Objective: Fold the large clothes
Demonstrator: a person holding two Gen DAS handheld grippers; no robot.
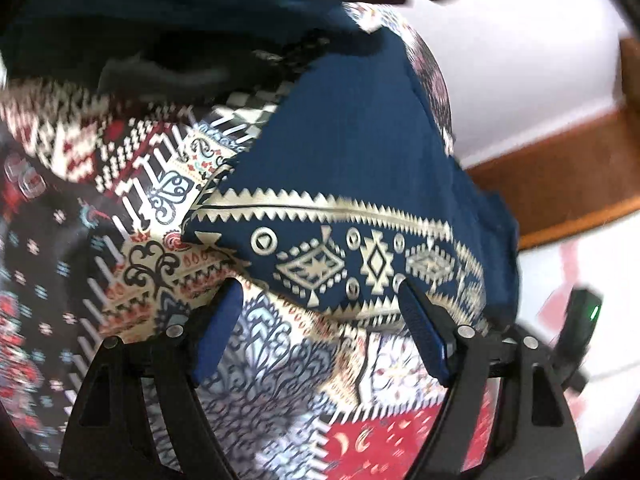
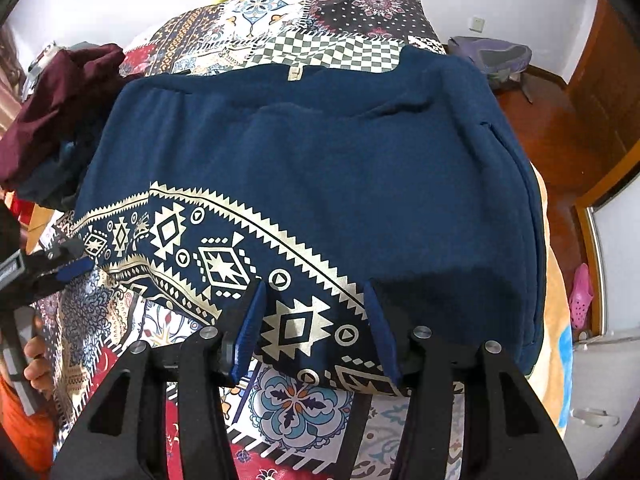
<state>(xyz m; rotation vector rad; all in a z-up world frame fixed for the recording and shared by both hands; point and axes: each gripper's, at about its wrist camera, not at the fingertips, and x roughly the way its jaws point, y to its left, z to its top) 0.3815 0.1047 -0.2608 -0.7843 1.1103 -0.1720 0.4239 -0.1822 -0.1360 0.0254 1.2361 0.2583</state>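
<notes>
A navy blue garment [image 2: 320, 168] with a gold geometric hem band [image 2: 224, 264] lies folded flat on a patterned patchwork bedspread [image 2: 296, 404]. My right gripper [image 2: 316, 300] is open, its blue pads either side of the hem band at the near edge, not clamping it. In the left wrist view the same garment [image 1: 352, 152] shows with its gold band [image 1: 352, 260]. My left gripper [image 1: 320, 296] is open just in front of that hem, over the bedspread [image 1: 272, 360]. The left gripper also appears at the left edge of the right wrist view [image 2: 72, 270].
A maroon garment [image 2: 60, 96] and other dark clothes are piled at the bed's far left. A purple-grey bag [image 2: 492, 56] lies on the wooden floor [image 2: 560, 152] to the right. A pink shoe [image 2: 580, 296] sits by the wall. A white wall [image 1: 512, 60] lies beyond.
</notes>
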